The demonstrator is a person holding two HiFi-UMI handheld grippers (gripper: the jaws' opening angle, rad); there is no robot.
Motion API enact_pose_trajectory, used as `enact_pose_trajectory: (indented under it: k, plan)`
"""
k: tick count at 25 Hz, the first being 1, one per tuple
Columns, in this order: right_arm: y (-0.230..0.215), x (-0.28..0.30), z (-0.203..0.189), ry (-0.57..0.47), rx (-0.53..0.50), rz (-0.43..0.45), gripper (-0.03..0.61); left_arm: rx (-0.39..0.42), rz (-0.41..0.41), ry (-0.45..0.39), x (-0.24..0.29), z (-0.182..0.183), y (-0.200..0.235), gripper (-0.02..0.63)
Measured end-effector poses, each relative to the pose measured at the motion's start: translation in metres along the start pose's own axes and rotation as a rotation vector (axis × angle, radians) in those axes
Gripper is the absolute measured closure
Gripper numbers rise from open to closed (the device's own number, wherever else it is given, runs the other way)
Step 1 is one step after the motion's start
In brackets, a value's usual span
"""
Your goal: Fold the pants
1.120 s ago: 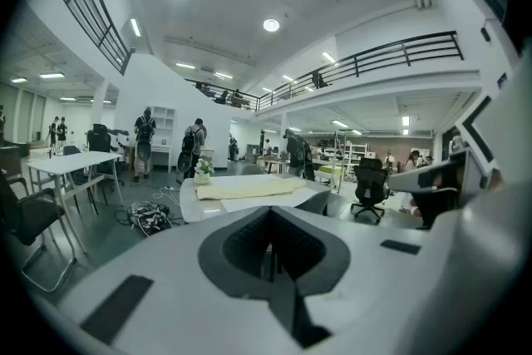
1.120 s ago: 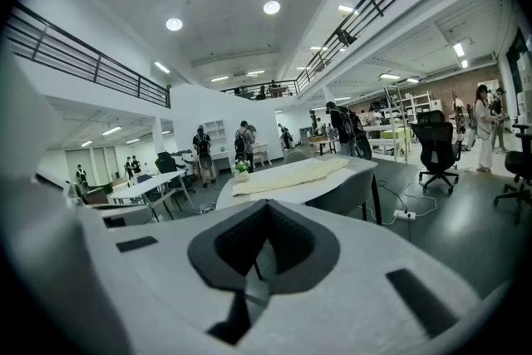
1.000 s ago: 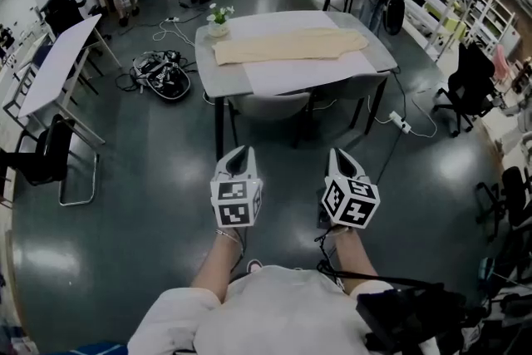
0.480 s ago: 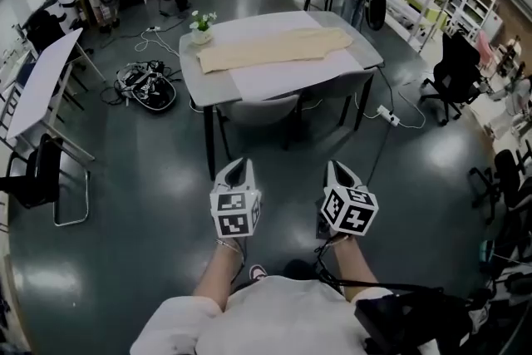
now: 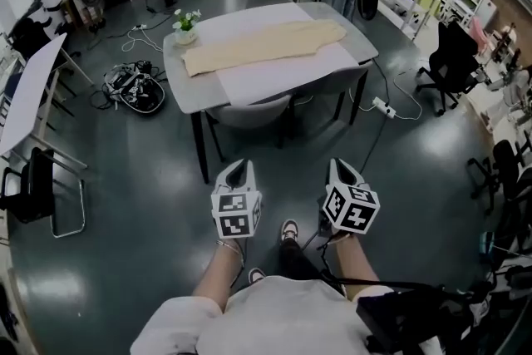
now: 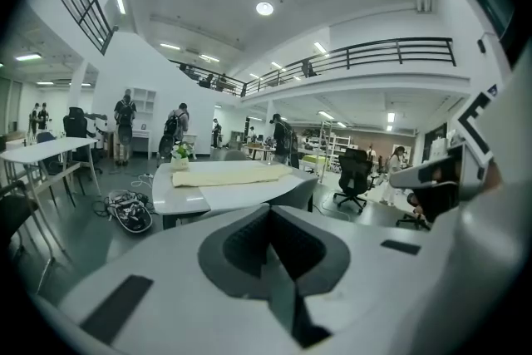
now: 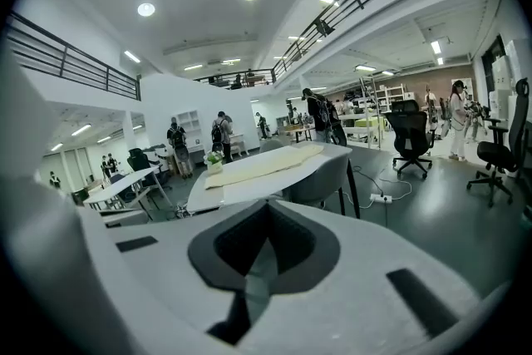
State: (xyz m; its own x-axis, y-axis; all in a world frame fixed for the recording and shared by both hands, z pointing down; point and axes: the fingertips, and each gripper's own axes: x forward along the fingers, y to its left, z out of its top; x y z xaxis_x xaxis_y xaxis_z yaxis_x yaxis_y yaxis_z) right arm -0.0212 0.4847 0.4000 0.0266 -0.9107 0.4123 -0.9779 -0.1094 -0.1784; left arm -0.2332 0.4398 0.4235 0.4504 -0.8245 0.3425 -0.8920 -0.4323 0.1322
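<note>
Cream pants (image 5: 262, 44) lie stretched flat across a grey table (image 5: 353, 54), partly on a white mat (image 5: 274, 77). In the head view my left gripper (image 5: 236, 167) and right gripper (image 5: 340, 167) are side by side over the dark floor, well short of the table, both pointing toward it. Both are shut with nothing in them. The left gripper view shows the left gripper (image 6: 270, 216) with its jaws meeting and the pants (image 6: 229, 175) far ahead. Beyond the right gripper (image 7: 268, 212), shut as well, the pants (image 7: 266, 160) lie on the table.
Two grey chairs (image 5: 249, 108) are tucked under the table's near side. A small flower pot (image 5: 186, 22) stands on its left corner. A black bag (image 5: 133, 89) lies on the floor to the left, with a white table (image 5: 25, 87), office chairs (image 5: 453, 58) and a power strip (image 5: 382, 106) around. People stand at the back.
The table has come closer and shifted left in the head view. A shoe now shows between the grippers. Both grippers stay shut and side by side.
</note>
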Motion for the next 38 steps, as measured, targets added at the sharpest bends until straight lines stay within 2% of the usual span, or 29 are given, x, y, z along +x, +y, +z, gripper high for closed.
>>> enact_pose_trajectory:
  k: [4, 11, 18, 26, 32, 38]
  plan:
    - [-0.023, 0.041, 0.020, 0.002, 0.020, 0.000, 0.586, -0.003, -0.013, 0.011, 0.049, 0.014, -0.009, 0.612]
    - [-0.072, 0.133, 0.080, 0.008, 0.017, 0.018, 0.586, -0.015, 0.002, -0.006, 0.157, 0.066, -0.026, 0.612]
    - [-0.128, 0.204, 0.128, -0.003, 0.033, 0.037, 0.586, 0.012, 0.025, -0.001, 0.241, 0.099, -0.048, 0.612]
    - [-0.167, 0.258, 0.143, 0.020, 0.086, 0.047, 0.586, 0.044, 0.041, 0.014, 0.297, 0.122, -0.062, 0.612]
    - [-0.185, 0.305, 0.143, 0.059, 0.097, 0.039, 0.586, 0.041, 0.059, 0.040, 0.343, 0.119, -0.056, 0.612]
    - [-0.198, 0.370, 0.180, 0.045, 0.068, 0.042, 0.586, 0.020, 0.069, 0.018, 0.413, 0.142, -0.040, 0.612]
